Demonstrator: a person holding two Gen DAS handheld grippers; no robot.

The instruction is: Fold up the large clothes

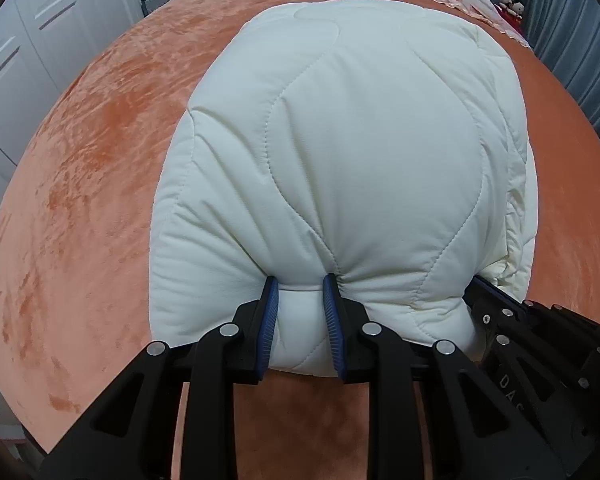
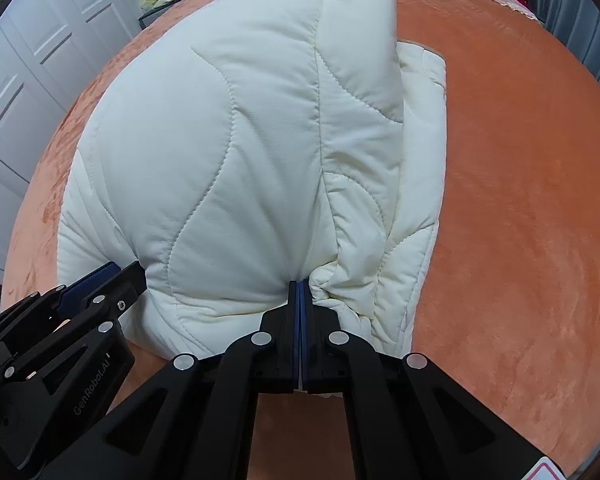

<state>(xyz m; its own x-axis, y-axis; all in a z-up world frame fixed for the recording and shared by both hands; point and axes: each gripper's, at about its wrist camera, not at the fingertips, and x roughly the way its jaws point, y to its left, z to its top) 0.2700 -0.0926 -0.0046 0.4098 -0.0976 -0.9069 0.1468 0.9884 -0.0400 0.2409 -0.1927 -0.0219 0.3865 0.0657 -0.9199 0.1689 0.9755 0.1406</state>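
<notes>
While the cream jacket (image 1: pixel 340 152) lies folded on the orange bedspread (image 1: pixel 80 200), your left gripper (image 1: pixel 300 312) pinches its padded edge; your right gripper (image 2: pixel 301 300), pressed together, nips a fold.

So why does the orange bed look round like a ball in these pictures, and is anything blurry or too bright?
Left wrist view: the fisheye lens bends the flat orange bedspread into a dome, with dark corners; the cream quilted jacket is sharp, evenly lit, with no glare. Right wrist view: same bulge, stitching on the jacket is crisp, with soft shadows only in its folds.
</notes>
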